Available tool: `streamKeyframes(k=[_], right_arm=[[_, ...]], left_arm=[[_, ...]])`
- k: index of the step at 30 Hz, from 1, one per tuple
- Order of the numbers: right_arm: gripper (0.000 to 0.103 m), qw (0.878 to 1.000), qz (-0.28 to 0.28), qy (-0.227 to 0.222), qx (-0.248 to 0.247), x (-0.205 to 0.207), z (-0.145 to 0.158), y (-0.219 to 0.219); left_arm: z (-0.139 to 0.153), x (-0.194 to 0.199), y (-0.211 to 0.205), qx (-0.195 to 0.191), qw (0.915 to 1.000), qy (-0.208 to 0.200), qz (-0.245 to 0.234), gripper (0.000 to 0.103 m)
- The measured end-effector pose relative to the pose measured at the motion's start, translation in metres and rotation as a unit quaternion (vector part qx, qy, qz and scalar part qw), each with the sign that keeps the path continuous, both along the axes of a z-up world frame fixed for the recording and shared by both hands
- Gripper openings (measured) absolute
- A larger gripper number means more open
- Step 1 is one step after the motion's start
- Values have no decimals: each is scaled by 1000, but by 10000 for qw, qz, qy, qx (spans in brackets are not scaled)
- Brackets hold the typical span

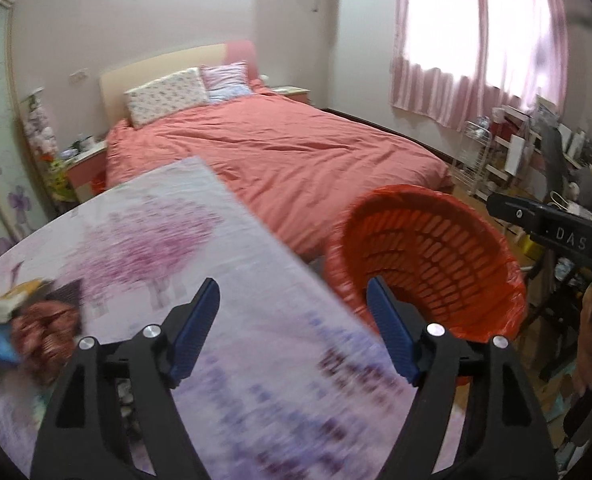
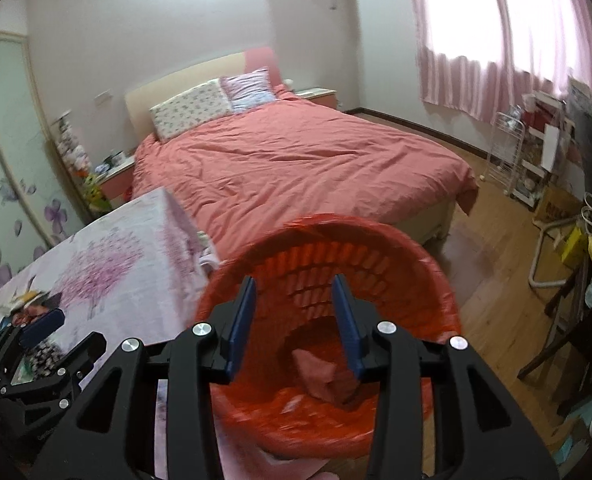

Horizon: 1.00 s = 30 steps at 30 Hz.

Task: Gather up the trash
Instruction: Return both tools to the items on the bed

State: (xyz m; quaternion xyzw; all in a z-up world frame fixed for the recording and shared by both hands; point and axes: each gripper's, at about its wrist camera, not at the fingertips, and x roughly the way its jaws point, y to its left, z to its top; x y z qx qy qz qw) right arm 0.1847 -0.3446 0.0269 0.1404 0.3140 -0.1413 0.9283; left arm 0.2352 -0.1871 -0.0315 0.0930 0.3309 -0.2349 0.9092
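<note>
Collecting trash, at the interval between one drop and the next pickup. The right gripper (image 2: pixel 294 320) hangs over the mouth of the orange basket (image 2: pixel 427 276), lower centre of its view, jaws partly apart with nothing between the blue pads. A crumpled pinkish scrap (image 2: pixel 323 376) lies on the basket floor, seemingly already delivered. The left gripper (image 1: pixel 292 328), lower centre of the left wrist view, stands with jaws wide apart and empty above the table (image 1: pixel 232 240).

The remaining trash (image 1: pixel 32 328) sits at the lower left of that view: a blurred cluster of crumpled wrappers, reddish-brown, blue, white and yellow, resting on the tablecloth. Individual pieces cannot be told apart.

The next move probably calls for swinging the left gripper toward the lower left, lowering the open jaws around one wrapper, and closing gently, since thin foil or paper crushes and slips easily.

Materials: the basket is rigid plastic lattice with slotted walls, round and tapering, lined with a thin orange bag at the rim. The tablecloth is smooth, printed with purple blossom trees. Behind, a bed (image 2: pixel 296 160) carries a wrinkled salmon quilt.
</note>
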Motion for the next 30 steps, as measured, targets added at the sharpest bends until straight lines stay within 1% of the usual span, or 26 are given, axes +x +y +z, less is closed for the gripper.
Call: streamKeyframes(k=[4,6,10,13,15,18,24,28,30], right_arm=[[40,9993,364,-15,-31,2,6,36],[40,9980,622,-3,-52,6,7,62],[40,9936,1124,74,-64,14,3,110],[42,9895,1436,152,-25,22,-4,141],[47,9857,1674,182,-27,28,-11,164],[49,9806,1946,243,-45,35,-20,191],[50,9734,2253,408,51,46,-32,232],[50,9717,2317,440,107,49,-37,243],[51,9714,2317,502,111,52,-41,247]], left_arm=[[7,-7,53,-169,9991,13,399,76],[8,-9,81,-246,9977,65,625,76],[6,-14,138,-281,9937,81,1084,76],[4,-16,181,-295,9892,69,1434,76],[2,-18,207,-273,9856,23,1669,76],[-2,-19,250,-256,9781,21,2067,76],[-9,-23,309,-398,9647,127,2601,76],[-14,-25,327,-414,9612,173,2722,76],[-17,-26,329,-420,9606,207,2739,76]])
